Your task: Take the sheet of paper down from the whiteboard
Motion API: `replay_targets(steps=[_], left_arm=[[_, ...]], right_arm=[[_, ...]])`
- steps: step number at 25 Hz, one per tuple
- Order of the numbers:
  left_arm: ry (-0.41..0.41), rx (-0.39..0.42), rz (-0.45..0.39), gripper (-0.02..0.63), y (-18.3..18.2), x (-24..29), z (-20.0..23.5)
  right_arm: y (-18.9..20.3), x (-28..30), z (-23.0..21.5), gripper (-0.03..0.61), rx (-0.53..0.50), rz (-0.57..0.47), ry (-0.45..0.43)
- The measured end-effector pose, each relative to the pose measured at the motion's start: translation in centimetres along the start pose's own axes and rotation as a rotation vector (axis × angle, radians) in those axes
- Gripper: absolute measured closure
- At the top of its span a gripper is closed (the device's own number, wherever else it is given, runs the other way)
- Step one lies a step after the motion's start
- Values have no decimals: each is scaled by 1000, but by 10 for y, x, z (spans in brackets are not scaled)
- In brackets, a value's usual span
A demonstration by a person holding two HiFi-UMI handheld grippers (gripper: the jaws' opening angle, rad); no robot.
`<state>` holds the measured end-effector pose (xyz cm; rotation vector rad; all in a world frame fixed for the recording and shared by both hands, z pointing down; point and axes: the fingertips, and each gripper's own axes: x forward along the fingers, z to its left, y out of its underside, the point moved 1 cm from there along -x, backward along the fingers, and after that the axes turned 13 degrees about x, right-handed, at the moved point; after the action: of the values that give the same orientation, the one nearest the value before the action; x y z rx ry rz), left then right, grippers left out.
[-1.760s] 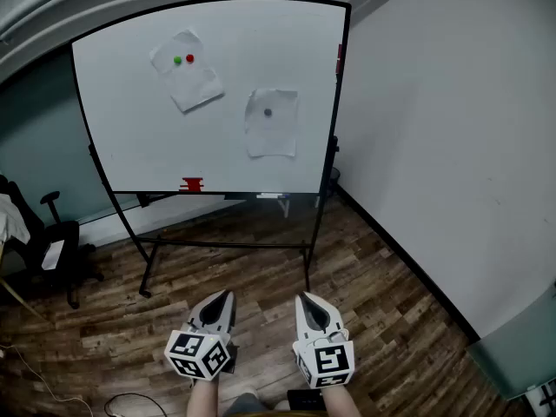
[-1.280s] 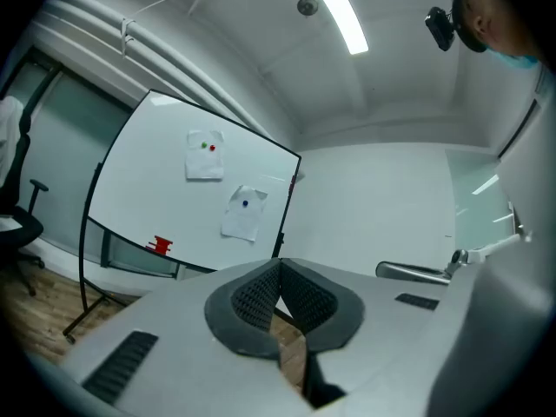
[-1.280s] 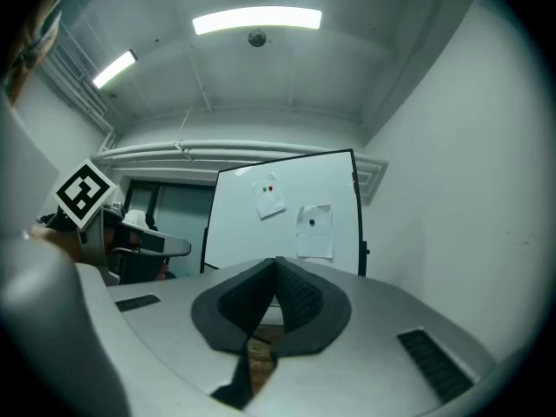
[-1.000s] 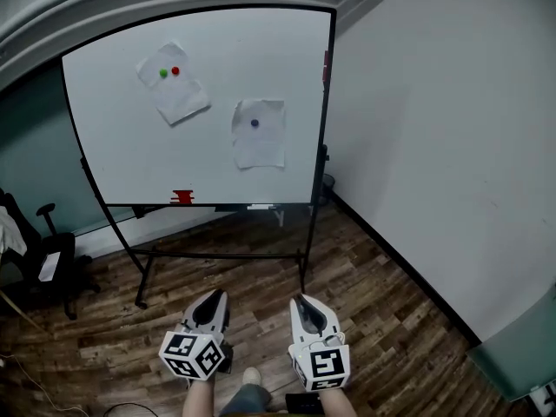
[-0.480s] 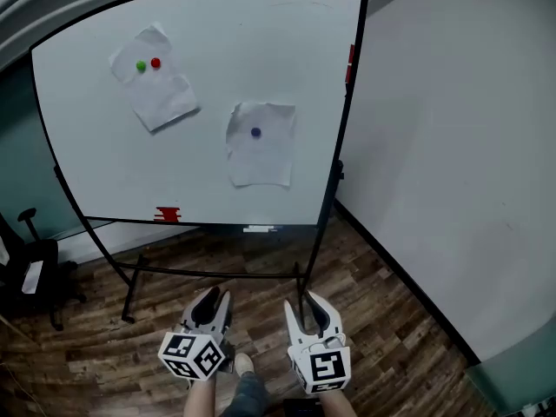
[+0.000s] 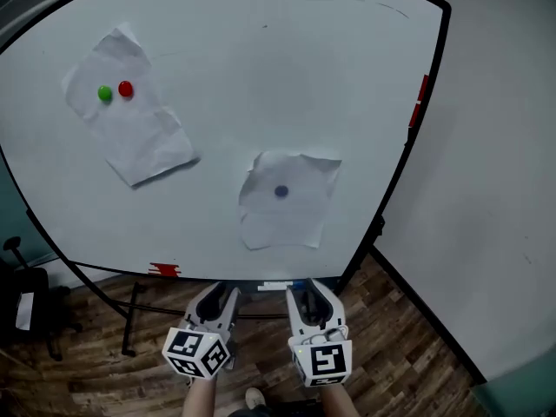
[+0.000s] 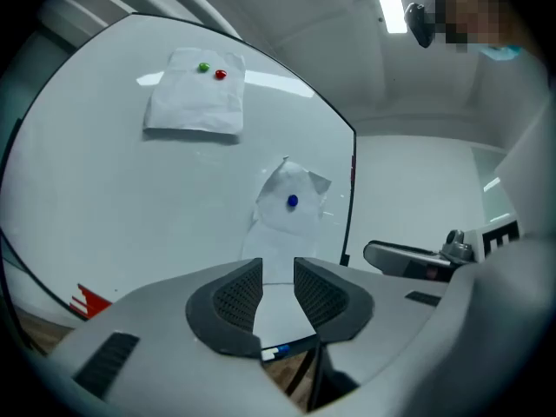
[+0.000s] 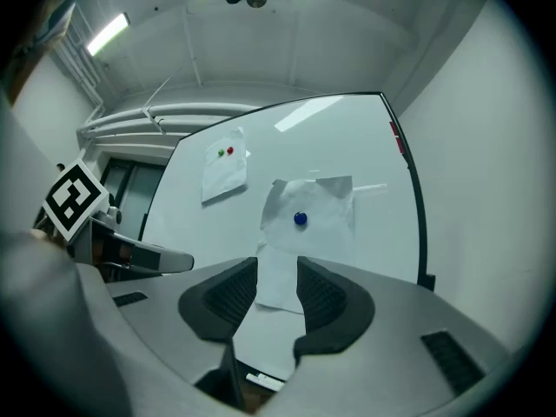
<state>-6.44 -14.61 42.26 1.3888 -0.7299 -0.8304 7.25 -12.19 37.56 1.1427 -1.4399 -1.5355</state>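
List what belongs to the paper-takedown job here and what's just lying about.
Job: whiteboard; lower sheet, likely target, pinned by blue magnet; left gripper, open; right gripper, fingers just opened, nothing between.
Lying about: upper sheet with green magnet, red magnet; red item on tray; office chair.

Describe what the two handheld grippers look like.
Both the left gripper and right gripper are light grey shells with dark, dimpled pads, each carrying a white cube of black square markers. The right's jaws have just been opening, with nothing between them.
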Motion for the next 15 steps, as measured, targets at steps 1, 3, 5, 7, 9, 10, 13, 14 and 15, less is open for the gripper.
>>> replay_targets(steps=[1,3,5,7,9,10,13,14,15], left_arm=[[7,14,3,495,-2,12,11],[21,35,2,495,-6,33,29],[31,40,-11,495,-11,49,43],[36,40,-27,495,-16,62,50],[44,40,-39,495,-20,71,53],[50,39,-41,495,-21,75,53],[65,51,-48,495,-28,84,54],[67,55,-54,495,-30,86,55],[68,57,-60,495,-32,88,56]], right_arm=[[1,14,-3,439,1,4,10],[0,37,-8,439,-5,-2,26],[-4,55,-13,439,-5,-32,36],[-6,67,-18,440,-5,-45,47],[-7,77,-22,440,-18,-37,59],[-7,82,-23,440,-24,-36,61],[-12,96,-22,439,-26,-60,60],[-14,101,-22,439,-26,-66,58],[-14,105,-22,439,-28,-68,56]])
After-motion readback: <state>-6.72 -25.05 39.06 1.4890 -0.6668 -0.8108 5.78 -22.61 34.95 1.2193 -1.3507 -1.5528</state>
